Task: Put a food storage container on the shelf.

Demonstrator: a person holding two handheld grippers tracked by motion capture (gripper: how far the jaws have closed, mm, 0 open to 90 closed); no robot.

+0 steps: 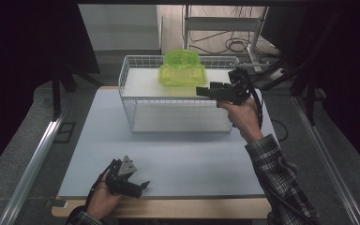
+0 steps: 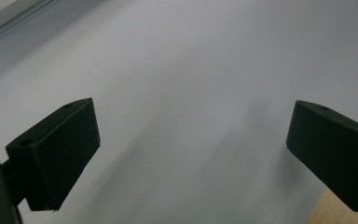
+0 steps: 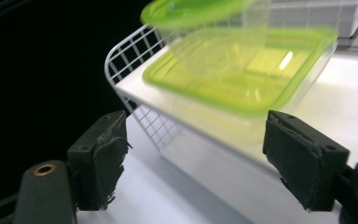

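While the left gripper (image 1: 138,186) rests on the worktop (image 1: 183,154) with fingers spread, the right gripper (image 1: 201,91), fingers apart and empty, hovers near the seemingly stacked green containers (image 1: 182,69) on the wire rack (image 1: 136,101).

Dim room, lit tabletop, blurred claw views.

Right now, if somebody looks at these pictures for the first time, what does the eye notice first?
First comes the bright green-lidded containers, two stacked on the shelf inside the white wire basket at the table's far side. Next is the right gripper, held just beside them with its jaws open and nothing between them. The left gripper rests open at the near edge of the table.
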